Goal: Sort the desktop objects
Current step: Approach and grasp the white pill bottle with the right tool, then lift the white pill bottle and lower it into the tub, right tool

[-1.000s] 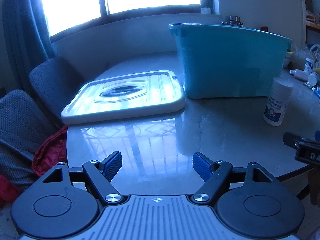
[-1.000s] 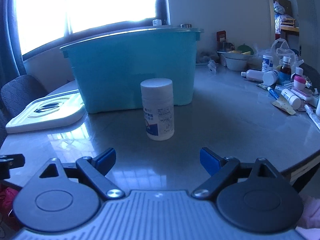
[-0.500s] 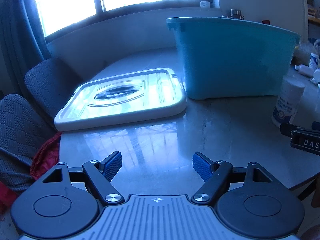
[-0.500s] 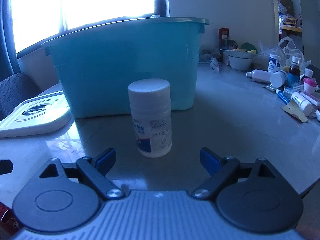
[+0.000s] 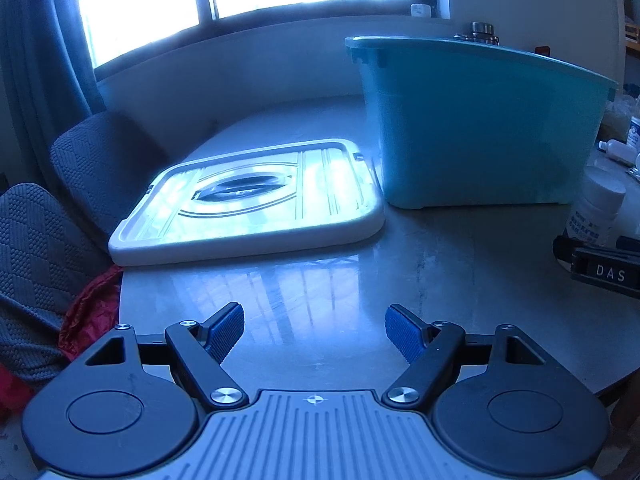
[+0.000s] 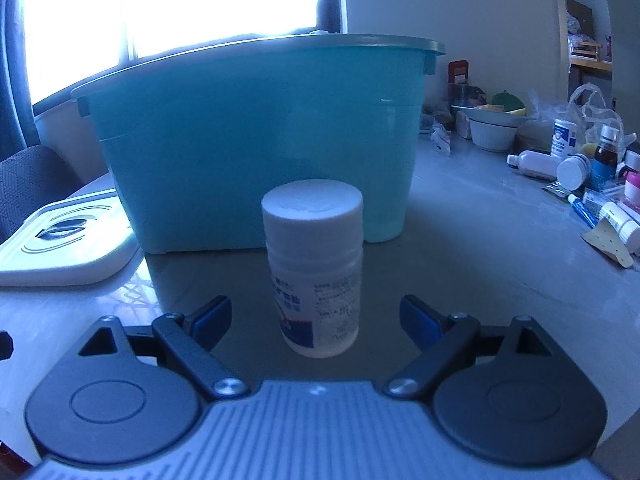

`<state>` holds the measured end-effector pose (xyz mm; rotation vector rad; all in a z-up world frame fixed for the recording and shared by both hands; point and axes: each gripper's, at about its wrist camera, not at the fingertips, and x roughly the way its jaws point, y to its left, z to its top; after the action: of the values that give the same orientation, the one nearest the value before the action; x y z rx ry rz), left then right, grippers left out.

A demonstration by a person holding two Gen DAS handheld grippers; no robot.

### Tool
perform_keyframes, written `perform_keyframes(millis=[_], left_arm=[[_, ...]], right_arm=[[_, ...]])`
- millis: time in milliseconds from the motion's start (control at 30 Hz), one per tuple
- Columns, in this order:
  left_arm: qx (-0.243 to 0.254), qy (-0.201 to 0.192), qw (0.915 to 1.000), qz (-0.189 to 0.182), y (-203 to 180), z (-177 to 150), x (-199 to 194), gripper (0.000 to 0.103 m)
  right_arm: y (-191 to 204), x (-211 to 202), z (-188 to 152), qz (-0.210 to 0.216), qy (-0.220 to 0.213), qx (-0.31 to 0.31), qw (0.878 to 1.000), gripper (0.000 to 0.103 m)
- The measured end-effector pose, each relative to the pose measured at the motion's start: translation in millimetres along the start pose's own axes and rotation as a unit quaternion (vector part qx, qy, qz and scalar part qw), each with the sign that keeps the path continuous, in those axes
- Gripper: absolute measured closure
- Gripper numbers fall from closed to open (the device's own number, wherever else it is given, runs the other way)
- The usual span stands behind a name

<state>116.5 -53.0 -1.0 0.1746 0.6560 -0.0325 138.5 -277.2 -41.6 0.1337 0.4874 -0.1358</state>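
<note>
A white pill bottle (image 6: 316,272) with a blue-printed label stands upright on the table, just ahead of my right gripper (image 6: 316,314). That gripper is open, its blue pads wide on either side of the bottle's base without touching it. Behind the bottle stands a tall teal bin (image 6: 260,140). My left gripper (image 5: 315,330) is open over bare tabletop, nothing between its pads. From the left wrist the same teal bin (image 5: 476,128) is at the right, the bottle (image 5: 596,208) at the far right edge, with part of the right gripper in front of it.
The bin's white lid (image 5: 248,196) lies flat left of the bin. Grey chairs (image 5: 44,240) and red fabric (image 5: 90,312) sit off the table's left edge. Several medicine bottles and tubes (image 6: 592,184), a white bowl (image 6: 492,128) and a plastic bag crowd the table's right side.
The right gripper has closed in on the pill bottle, which now looms larger and sits between the pads. The left view has shifted, so the lid and bin moved right in it.
</note>
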Motion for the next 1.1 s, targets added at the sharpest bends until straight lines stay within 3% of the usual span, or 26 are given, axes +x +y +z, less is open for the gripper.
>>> perform_keyframes(millis=[133,333,400,433,733,1100], left_arm=[[0.0,0.002,1.0,0.0,1,1,3,0.023],[0.001,-0.001,1.0,-0.001,5,5,7,0.023],[0.0,-0.002,1.0,0.0,6,7,8,0.023],[-0.001,-0.002,1.0,0.001,7,8,9,0.023],[-0.015,-0.005,0.9999,-0.001,11,17,13,0.023],[-0.044,-0.023,0.9987,-0.011,8,40,17,0.023]], right_arm=[[2,7,4,-0.002,0.002,-0.003,1.0,0.012],[3,21,10,-0.007,0.012,0.001,1.0,0.021],[3,24,13,-0.005,0.014,0.004,1.0,0.051],[3,25,14,-0.004,0.015,0.007,1.0,0.055],[9,16,25,0.011,0.001,-0.006,1.0,0.055],[17,-20,90,0.019,-0.07,-0.069,0.995,0.055]])
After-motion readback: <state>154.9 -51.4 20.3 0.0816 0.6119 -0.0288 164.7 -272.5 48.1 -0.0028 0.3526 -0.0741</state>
